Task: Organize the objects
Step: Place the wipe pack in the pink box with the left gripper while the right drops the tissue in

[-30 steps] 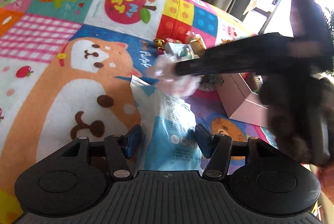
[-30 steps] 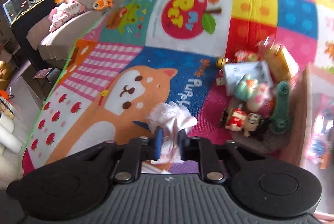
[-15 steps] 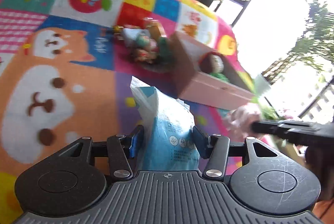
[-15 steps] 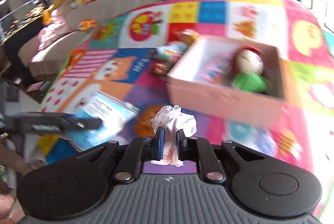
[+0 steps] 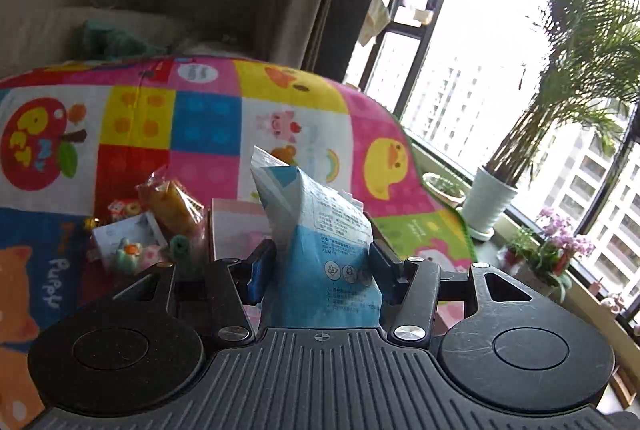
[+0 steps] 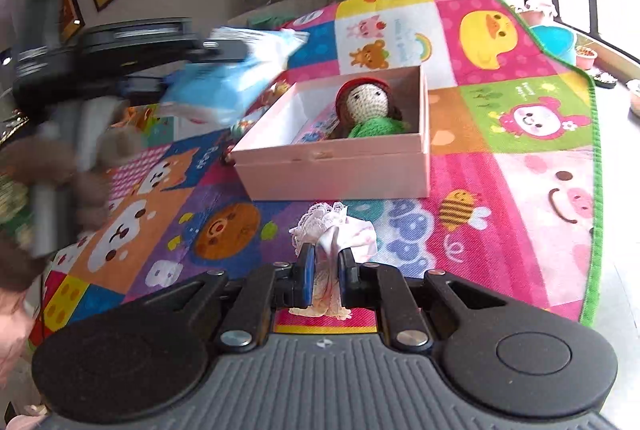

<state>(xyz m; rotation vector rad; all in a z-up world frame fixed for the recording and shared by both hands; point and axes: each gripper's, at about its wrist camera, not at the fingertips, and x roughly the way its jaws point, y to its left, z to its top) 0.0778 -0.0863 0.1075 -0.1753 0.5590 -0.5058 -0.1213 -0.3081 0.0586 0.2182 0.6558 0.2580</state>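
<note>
My left gripper (image 5: 320,266) is shut on a blue and white wipes packet (image 5: 320,230) and holds it above the mat; the packet also shows blurred in the right wrist view (image 6: 236,69), left of and above the box. My right gripper (image 6: 326,266) is shut on a white lace cloth (image 6: 336,226), held in front of an open pink box (image 6: 336,165). A crocheted doll (image 6: 368,109) with a red hat and green top lies in the box. In the left wrist view the box (image 5: 232,230) is mostly hidden behind the packet.
A colourful play mat (image 6: 500,149) covers the floor. A pile of small toys and a wrapped snack (image 5: 152,230) lies left of the box. A sofa stands behind. Potted plants (image 5: 492,197) line the window ledge on the right.
Both grippers swung to the right, away from the toy pile, with their loads. The pink box now lies straight ahead of the right gripper. The left gripper rose, with the packet over the box's left side.
</note>
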